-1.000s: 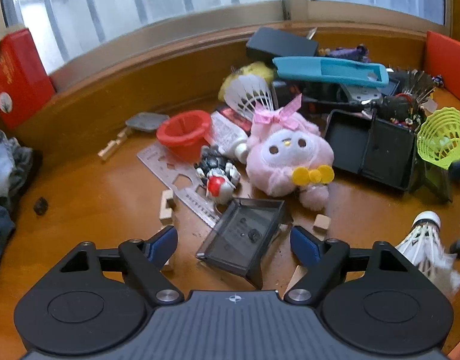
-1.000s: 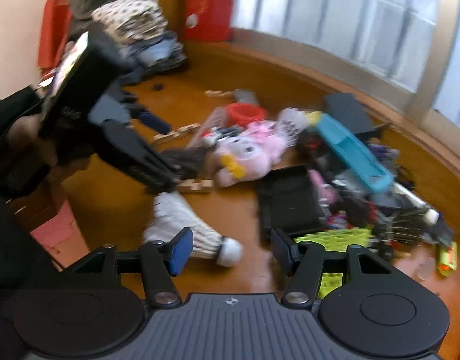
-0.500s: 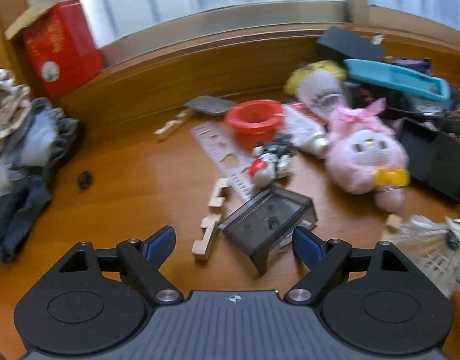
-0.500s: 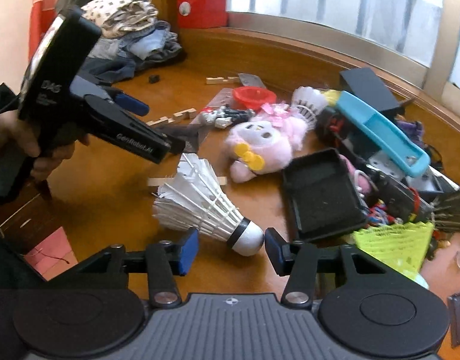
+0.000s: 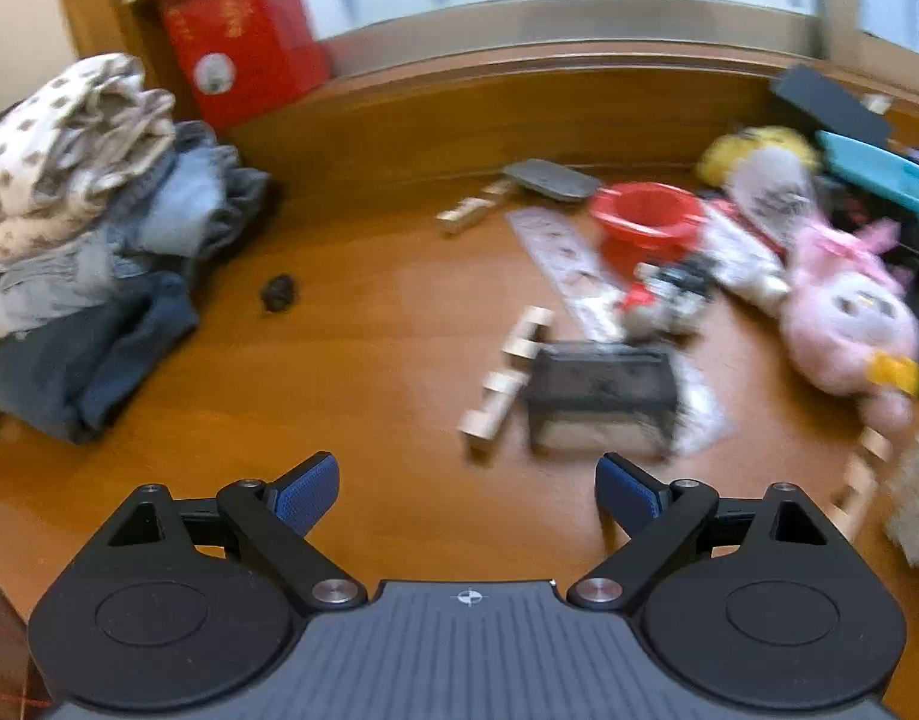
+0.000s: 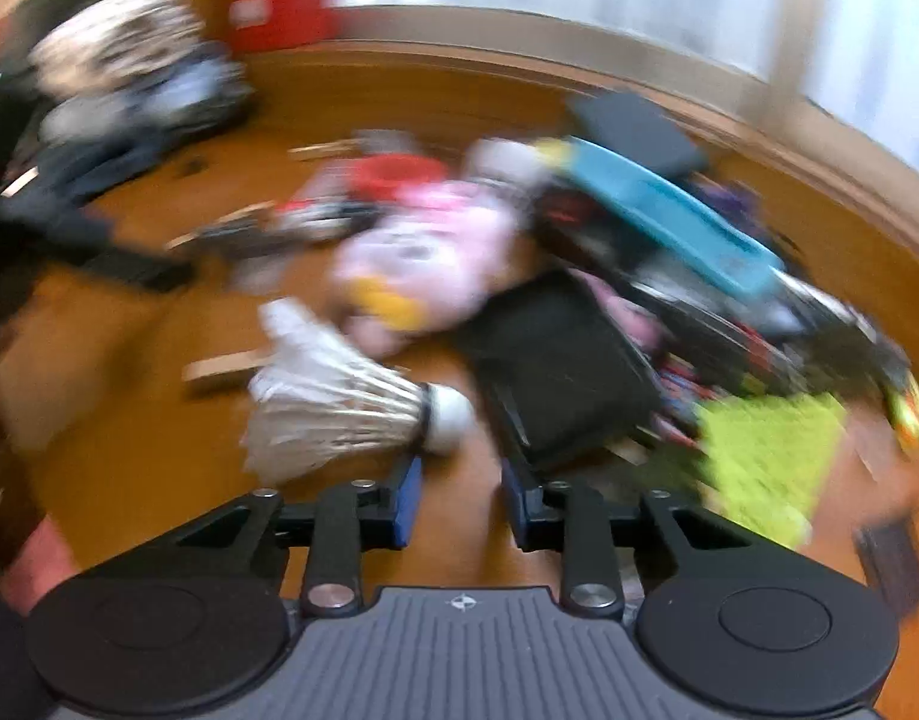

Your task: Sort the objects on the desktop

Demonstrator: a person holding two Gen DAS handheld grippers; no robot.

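In the left wrist view my left gripper [image 5: 468, 492] hovers over bare wood, its jaws opening wide with nothing between them. A dark see-through box [image 5: 603, 396] lies just ahead of its right finger, and small wooden blocks [image 5: 501, 384] sit beside the box. The right wrist view is blurred. There my right gripper [image 6: 462, 489] is closing its jaws. A white feather shuttlecock [image 6: 339, 402] lies on its side with its cork just beyond the fingertips. The pads do not touch it.
A pile of folded clothes [image 5: 87, 228] and a red box [image 5: 237, 30] fill the left. A pink plush [image 5: 843, 312] and a red cup [image 5: 645, 222] lie to the right, as do a black tray [image 6: 561, 366], a teal case [image 6: 669, 210] and a yellow-green shuttlecock [image 6: 765, 456].
The left gripper has swung left, so the dark box now sits ahead to its right, and its jaws have widened. The right gripper has sunk toward the white shuttlecock while its jaws narrowed.
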